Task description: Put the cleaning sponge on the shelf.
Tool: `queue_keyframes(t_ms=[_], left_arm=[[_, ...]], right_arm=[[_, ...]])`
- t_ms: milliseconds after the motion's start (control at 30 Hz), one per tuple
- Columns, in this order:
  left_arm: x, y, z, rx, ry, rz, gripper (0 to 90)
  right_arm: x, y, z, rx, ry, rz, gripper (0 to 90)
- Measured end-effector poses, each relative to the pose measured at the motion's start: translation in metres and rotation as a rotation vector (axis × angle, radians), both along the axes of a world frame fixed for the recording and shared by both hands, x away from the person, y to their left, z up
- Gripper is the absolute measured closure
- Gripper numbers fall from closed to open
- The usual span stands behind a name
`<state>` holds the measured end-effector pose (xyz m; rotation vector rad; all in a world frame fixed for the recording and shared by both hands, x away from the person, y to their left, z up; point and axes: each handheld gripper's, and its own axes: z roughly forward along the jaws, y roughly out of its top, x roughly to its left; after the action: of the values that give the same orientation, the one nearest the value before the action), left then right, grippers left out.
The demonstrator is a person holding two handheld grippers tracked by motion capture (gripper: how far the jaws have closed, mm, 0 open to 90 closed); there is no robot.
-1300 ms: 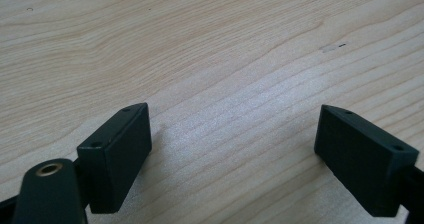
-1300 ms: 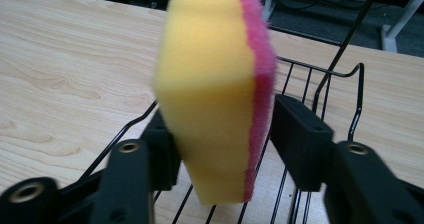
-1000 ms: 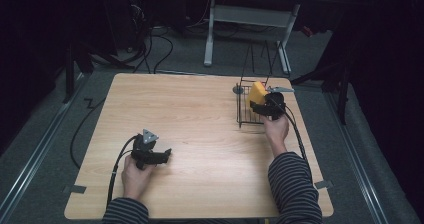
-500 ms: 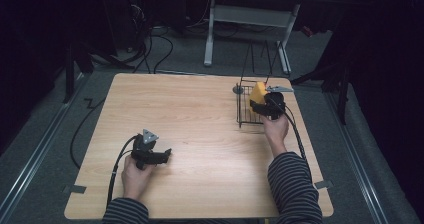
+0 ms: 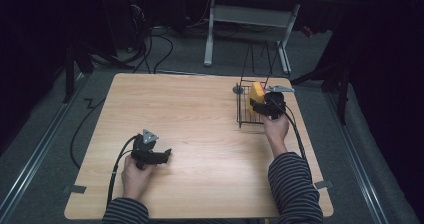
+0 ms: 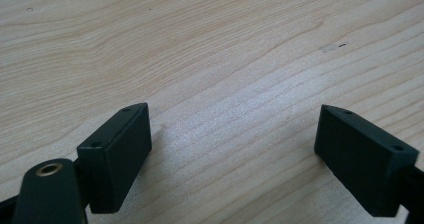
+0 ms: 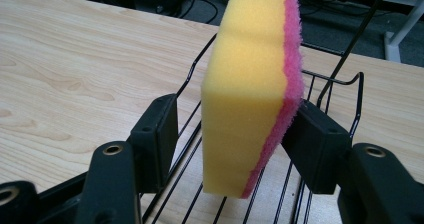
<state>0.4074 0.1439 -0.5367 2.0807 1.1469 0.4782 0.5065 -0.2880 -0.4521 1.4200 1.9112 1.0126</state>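
- right gripper (image 7: 235, 134) over wire rack (image 5: 245, 115) near bench's far right corner, jaws parted around upright sponge (image 7: 250, 94), grip looks loose or just let go
- left gripper (image 6: 235, 149) released, idle near front left edge
- next: likely withdraw right gripper clear of rack

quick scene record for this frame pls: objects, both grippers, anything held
table: light wood
wire rack: black, far right of the table
sponge: yellow with pink scouring side, standing on edge over the rack
right gripper: at the rack, jaws either side of the sponge, pink side against one jaw, gap at the other
left gripper: jaws open over bare wood, nothing held
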Motion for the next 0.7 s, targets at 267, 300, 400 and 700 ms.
queue_keyframes(t_ms=[267, 300, 400, 700], left_arm=[[0.000, 0.000, 0.000, 0.000, 0.000, 0.000, 15.8], [0.000, 0.000, 0.000, 0.000, 0.000, 0.000, 15.7], [0.000, 0.000, 0.000, 0.000, 0.000, 0.000, 15.7], [0.000, 0.000, 0.000, 0.000, 0.000, 0.000, 15.7]], right_arm=[[-0.003, -0.001, 0.004, 0.009, -0.004, 0.006, 39.4], [-0.004, -0.001, 0.005, 0.008, -0.006, 0.008, 38.4], [-0.007, -0.002, 0.009, 0.005, -0.007, 0.017, 35.7], [-0.027, -0.005, 0.026, 0.010, -0.034, 0.026, 32.2]])
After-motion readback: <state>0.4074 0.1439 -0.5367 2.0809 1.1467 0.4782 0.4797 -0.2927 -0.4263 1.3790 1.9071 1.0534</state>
